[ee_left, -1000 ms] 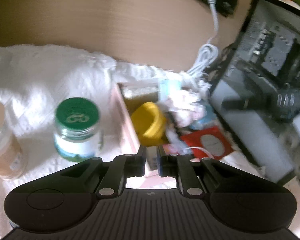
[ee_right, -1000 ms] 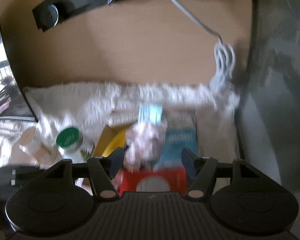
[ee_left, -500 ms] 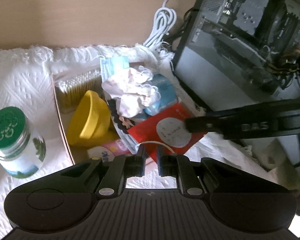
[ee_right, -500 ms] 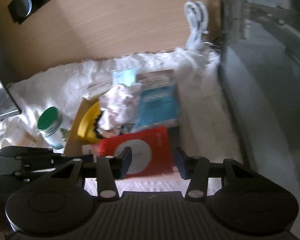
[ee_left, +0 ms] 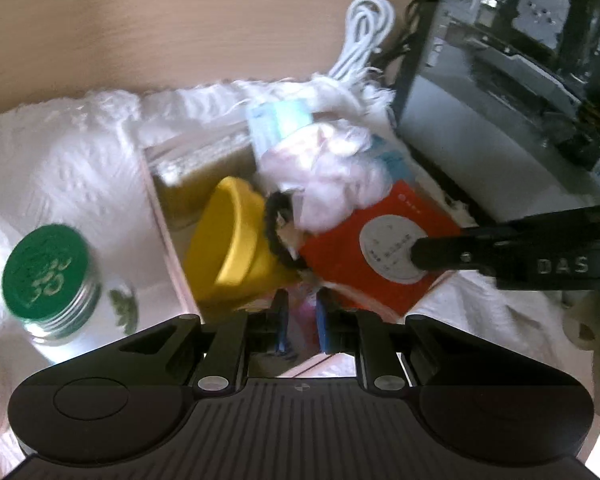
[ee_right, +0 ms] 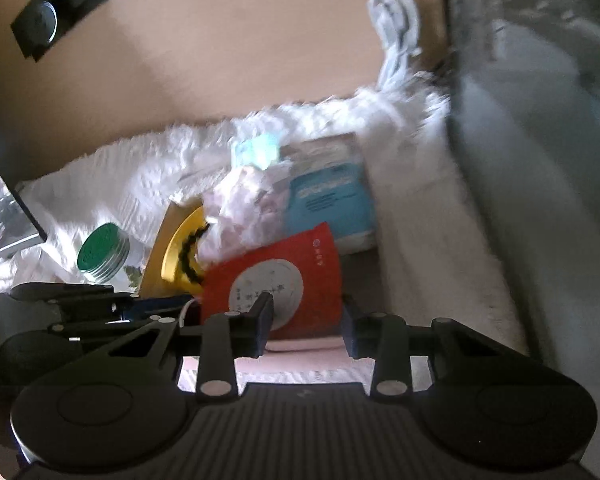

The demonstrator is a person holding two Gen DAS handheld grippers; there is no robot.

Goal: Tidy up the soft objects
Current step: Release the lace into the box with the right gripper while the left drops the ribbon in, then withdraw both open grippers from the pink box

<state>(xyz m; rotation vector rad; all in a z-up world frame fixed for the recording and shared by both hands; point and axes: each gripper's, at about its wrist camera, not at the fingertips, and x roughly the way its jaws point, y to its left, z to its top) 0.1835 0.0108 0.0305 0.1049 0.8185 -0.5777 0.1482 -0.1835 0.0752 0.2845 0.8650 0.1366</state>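
A shallow pink box (ee_left: 162,216) on a white towel holds a red packet (ee_left: 384,248) with a white round label, a crumpled pink-white cloth (ee_left: 332,184), a yellow cup (ee_left: 232,248), a black hair tie (ee_left: 274,236), a light blue packet (ee_right: 332,200) and a face mask (ee_left: 278,124). My left gripper (ee_left: 302,316) hangs over the box's near edge, fingers close together, nothing seen between them. My right gripper (ee_right: 306,328) is open, its fingers either side of the red packet's (ee_right: 276,280) near edge. One of its fingers (ee_left: 452,256) reaches the packet's label in the left wrist view.
A jar with a green lid (ee_left: 46,272) stands on the white towel (ee_left: 72,168) left of the box. A computer case (ee_left: 512,80) rises on the right. A coiled white cable (ee_left: 364,36) lies behind the towel. A black power strip (ee_right: 48,20) sits at the far back.
Both grippers have come closer to the box. My right gripper has moved down so its open fingers flank the red packet's near edge.
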